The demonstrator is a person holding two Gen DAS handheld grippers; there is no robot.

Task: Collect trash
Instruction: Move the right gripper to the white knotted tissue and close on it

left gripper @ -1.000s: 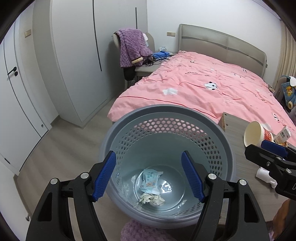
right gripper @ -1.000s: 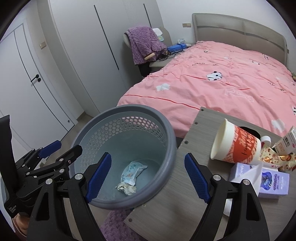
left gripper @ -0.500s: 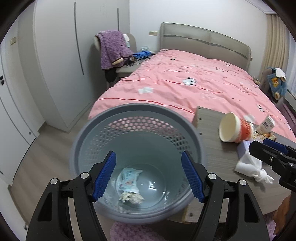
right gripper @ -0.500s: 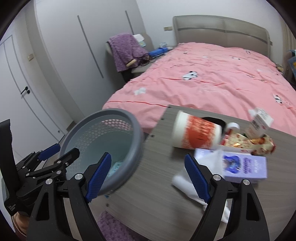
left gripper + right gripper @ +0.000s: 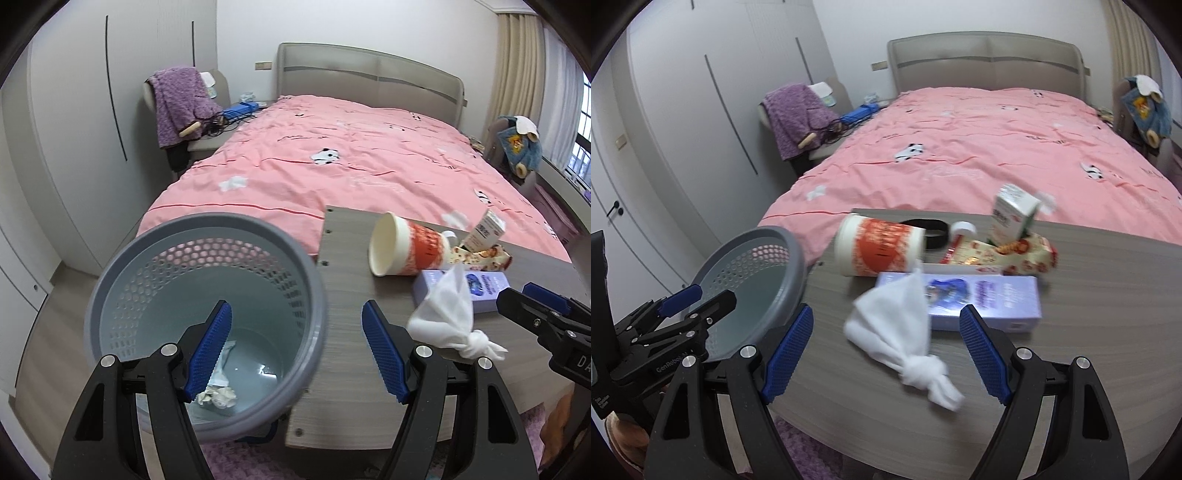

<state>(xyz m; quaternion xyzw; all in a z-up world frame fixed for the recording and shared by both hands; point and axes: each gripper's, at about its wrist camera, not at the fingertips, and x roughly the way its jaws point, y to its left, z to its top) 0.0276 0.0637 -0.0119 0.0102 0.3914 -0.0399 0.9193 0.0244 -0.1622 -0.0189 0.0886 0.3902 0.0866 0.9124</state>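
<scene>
A grey perforated bin [image 5: 207, 295] [image 5: 753, 288] stands left of the grey wooden table [image 5: 347, 354] [image 5: 1089, 325], with a wrapper and a crumpled paper [image 5: 218, 397] at its bottom. On the table lie a knotted white tissue [image 5: 905, 332] [image 5: 447, 321], a purple box [image 5: 990, 301] [image 5: 476, 291], a tipped red-and-white cup [image 5: 879, 249] [image 5: 402, 249], a small carton [image 5: 1014, 218] and a snack wrapper [image 5: 1008, 253]. My left gripper [image 5: 295, 343] is open over the bin's right rim, holding nothing. My right gripper [image 5: 886, 347] is open just short of the tissue, holding nothing.
A pink bed [image 5: 979, 155] lies behind the table. A chair with a purple garment [image 5: 181, 107] stands at the wardrobe [image 5: 74, 129]. A black band [image 5: 931, 232] lies behind the cup. A purple rug [image 5: 240, 461] lies under the table's front edge.
Both grippers have swung to the right, away from the bin and over the table. The tissue and purple box now lie in front of the right gripper. Both stay open.
</scene>
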